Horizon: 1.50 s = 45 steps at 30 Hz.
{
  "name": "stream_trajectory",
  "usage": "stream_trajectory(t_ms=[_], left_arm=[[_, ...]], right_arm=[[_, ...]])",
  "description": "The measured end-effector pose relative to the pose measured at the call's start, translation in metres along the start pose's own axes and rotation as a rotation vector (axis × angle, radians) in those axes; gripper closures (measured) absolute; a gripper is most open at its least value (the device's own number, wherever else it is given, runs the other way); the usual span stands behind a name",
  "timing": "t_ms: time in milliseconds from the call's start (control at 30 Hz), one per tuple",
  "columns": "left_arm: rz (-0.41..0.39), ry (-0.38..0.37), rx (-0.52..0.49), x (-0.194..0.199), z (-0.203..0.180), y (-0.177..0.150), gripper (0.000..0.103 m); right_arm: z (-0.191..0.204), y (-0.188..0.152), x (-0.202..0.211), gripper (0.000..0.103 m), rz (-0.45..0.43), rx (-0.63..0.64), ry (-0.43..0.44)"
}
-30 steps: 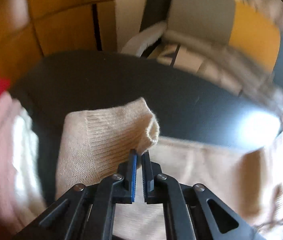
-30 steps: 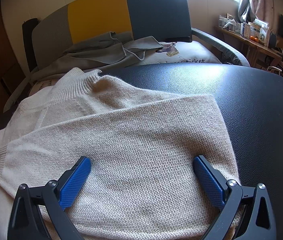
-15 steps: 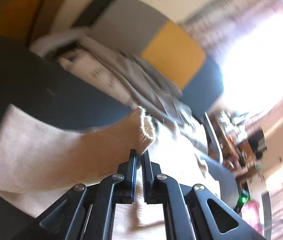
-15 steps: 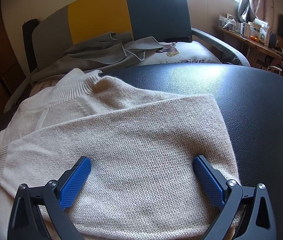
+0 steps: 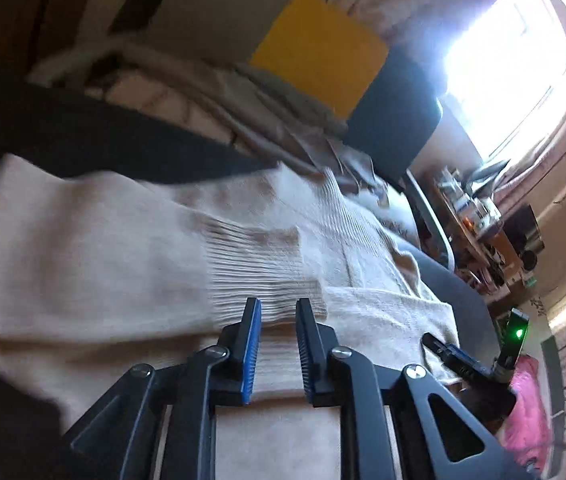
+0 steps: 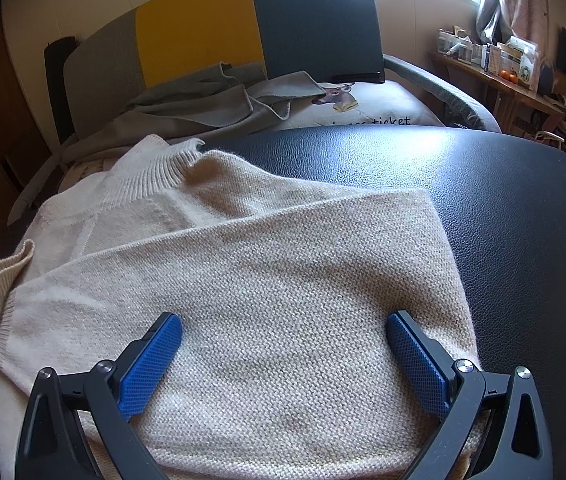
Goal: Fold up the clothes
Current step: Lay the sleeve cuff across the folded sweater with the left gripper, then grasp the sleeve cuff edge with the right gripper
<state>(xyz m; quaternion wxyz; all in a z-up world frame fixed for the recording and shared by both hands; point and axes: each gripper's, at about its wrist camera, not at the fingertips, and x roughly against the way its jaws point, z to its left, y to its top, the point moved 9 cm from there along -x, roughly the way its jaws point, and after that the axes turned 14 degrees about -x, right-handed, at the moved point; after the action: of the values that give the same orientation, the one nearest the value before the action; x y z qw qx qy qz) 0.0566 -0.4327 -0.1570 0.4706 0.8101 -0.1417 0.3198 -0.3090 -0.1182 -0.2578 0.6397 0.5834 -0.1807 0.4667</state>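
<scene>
A beige knit sweater (image 6: 283,280) lies on the black table (image 6: 503,200), its right side folded over the body. In the left wrist view its sleeve stretches across the sweater (image 5: 83,260), with the ribbed cuff (image 5: 259,264) lying on the body just ahead of my left gripper (image 5: 277,308). The left jaws are opening, a narrow gap between them, and the pads do not press on the cuff. My right gripper (image 6: 283,344) stands wide open over the folded part, fingers low on the knit. The same cuff (image 6: 3,280) shows at the left edge of the right wrist view.
Behind the table stands a sofa (image 6: 199,32) with grey, yellow and dark panels. On it lie a grey garment (image 6: 211,96) and a printed cushion (image 6: 371,108). A cluttered shelf (image 6: 503,68) is at the far right. Something pink (image 5: 523,412) lies on the floor.
My left gripper swung right across the table with the sleeve cuff pinched in it, brought the cuff onto the sweater's body, and its jaws have parted. The right gripper has kept still.
</scene>
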Motion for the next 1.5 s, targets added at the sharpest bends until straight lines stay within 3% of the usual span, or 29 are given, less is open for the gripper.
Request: stream_trajectory(t_ms=[33, 100, 167, 233, 300, 333, 367, 400, 600, 800, 867, 1033, 1100, 1167, 1333, 1500], left_arm=[[-0.011, 0.009, 0.003, 0.008, 0.007, -0.004, 0.086], [-0.019, 0.028, 0.011, 0.018, 0.020, -0.014, 0.086], [-0.011, 0.049, 0.019, 0.023, 0.030, -0.025, 0.086], [0.001, 0.070, 0.016, 0.023, 0.037, -0.035, 0.086], [0.021, 0.068, 0.023, 0.020, 0.041, -0.047, 0.086], [0.029, 0.068, 0.024, 0.019, 0.043, -0.052, 0.085], [0.047, 0.077, 0.021, 0.015, 0.046, -0.060, 0.086], [0.051, 0.079, 0.022, 0.012, 0.047, -0.067, 0.086], [0.005, 0.025, 0.058, 0.015, 0.052, -0.073, 0.086], [-0.015, -0.022, 0.100, 0.016, 0.057, -0.074, 0.086], [-0.023, -0.040, 0.118, 0.016, 0.059, -0.075, 0.086], [-0.033, -0.065, 0.139, 0.016, 0.062, -0.076, 0.086], [-0.036, -0.073, 0.147, 0.016, 0.062, -0.076, 0.086], [-0.039, -0.081, 0.153, 0.017, 0.063, -0.076, 0.086], [-0.038, -0.076, 0.151, 0.019, 0.063, -0.077, 0.086], [-0.011, -0.059, 0.121, 0.023, 0.054, -0.071, 0.082]], right_arm=[[0.002, 0.001, 0.002, 0.000, 0.007, 0.001, -0.004], [0.023, 0.005, 0.025, 0.001, -0.028, -0.040, 0.089], [0.054, 0.003, 0.048, 0.001, -0.012, -0.097, 0.272], [0.099, -0.011, 0.063, 0.002, 0.063, -0.127, 0.448], [0.137, -0.028, 0.067, 0.014, 0.158, -0.151, 0.577], [0.151, -0.037, 0.065, 0.029, 0.201, -0.164, 0.608], [0.161, -0.044, 0.065, 0.036, 0.237, -0.178, 0.630], [0.167, -0.054, 0.060, 0.036, 0.271, -0.202, 0.644], [0.199, -0.071, 0.026, 0.036, 0.380, -0.365, 0.696], [0.223, -0.078, 0.010, 0.033, 0.411, -0.403, 0.734], [0.228, -0.078, 0.007, 0.022, 0.414, -0.426, 0.776], [0.236, -0.082, 0.009, 0.021, 0.445, -0.383, 0.762], [0.230, -0.079, 0.005, 0.039, 0.437, -0.454, 0.719], [0.224, -0.079, 0.000, 0.087, 0.422, -0.490, 0.680], [0.219, -0.087, -0.010, 0.096, 0.419, -0.508, 0.600], [0.242, -0.060, 0.026, 0.096, 0.312, -0.292, 0.606]])
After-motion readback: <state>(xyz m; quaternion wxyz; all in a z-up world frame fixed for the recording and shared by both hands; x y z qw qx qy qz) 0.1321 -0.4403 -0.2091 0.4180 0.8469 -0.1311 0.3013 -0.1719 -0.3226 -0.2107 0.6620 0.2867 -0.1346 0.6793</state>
